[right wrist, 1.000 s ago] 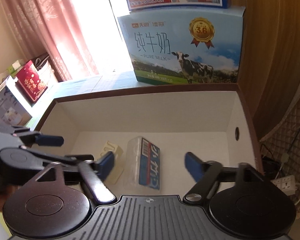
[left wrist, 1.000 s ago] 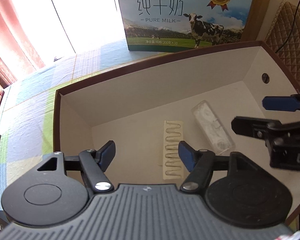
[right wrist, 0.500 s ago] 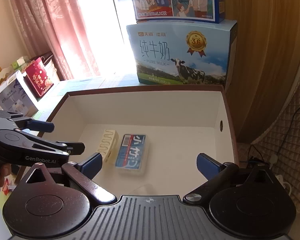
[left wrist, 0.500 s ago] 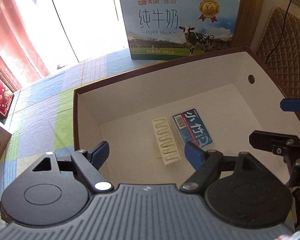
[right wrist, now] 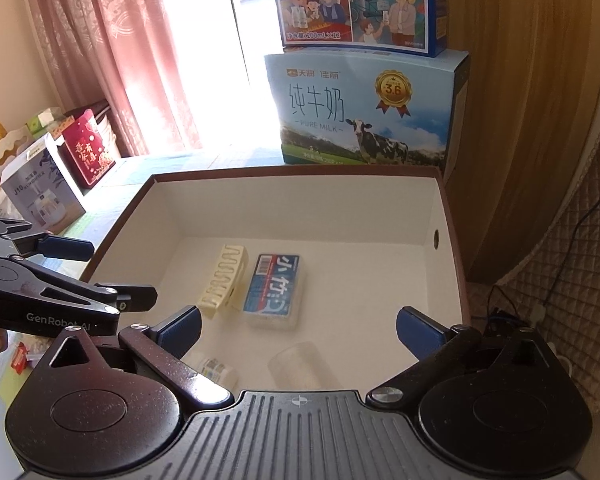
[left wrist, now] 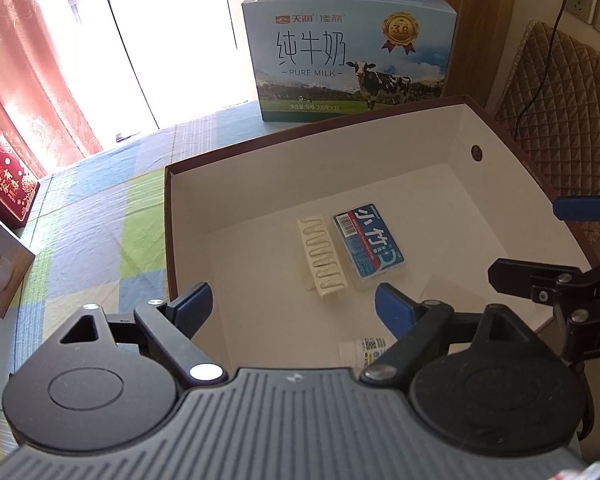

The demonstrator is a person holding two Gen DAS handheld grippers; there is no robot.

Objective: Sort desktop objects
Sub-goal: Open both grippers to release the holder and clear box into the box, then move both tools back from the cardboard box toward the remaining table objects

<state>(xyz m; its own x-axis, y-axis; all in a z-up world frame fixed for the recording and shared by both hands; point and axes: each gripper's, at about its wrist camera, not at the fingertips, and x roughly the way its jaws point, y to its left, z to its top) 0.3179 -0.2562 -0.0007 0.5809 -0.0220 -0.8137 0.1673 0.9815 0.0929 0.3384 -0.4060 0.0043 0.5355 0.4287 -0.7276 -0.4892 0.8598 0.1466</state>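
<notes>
1. Both claws hang above the open box (right wrist: 452, 248) with nothing between their fingers. The left claw (left wrist: 290, 304) is spread wide over the box's near left corner, and the right claw (right wrist: 298, 328) is equally wide over the near edge.

2. The things sorted so far lie on the white floor of the box: a cream clip (right wrist: 224, 280) with a wavy slot, and just beside it on its right a blue-labelled plastic case (right wrist: 275, 290). The two look to be touching or nearly so along their long sides.

3. Nearer the cameras, partly hidden behind the claws, lie a small white bottle (right wrist: 216, 370) with a printed label and a clear cup (right wrist: 296, 364) on its side.

4. The clip is probably light, hard plastic. It is narrow, so gripping across its short width near the middle should hold it without twisting.

5. The case looks rigid and smooth, likely slippery on its clear lid. Its long edges are the safer hold, though the clip crowds one of them.

6. The cup seems thin, light and easily crushed, and it may roll. A gentle pinch on the rim would suit it.

7. The bottle looks small, stiff and round. It should be gripped across the body, squarely, or it may squirt out.

8. The patterned tabletop (left wrist: 100, 216) lies to the left of the box.
</notes>
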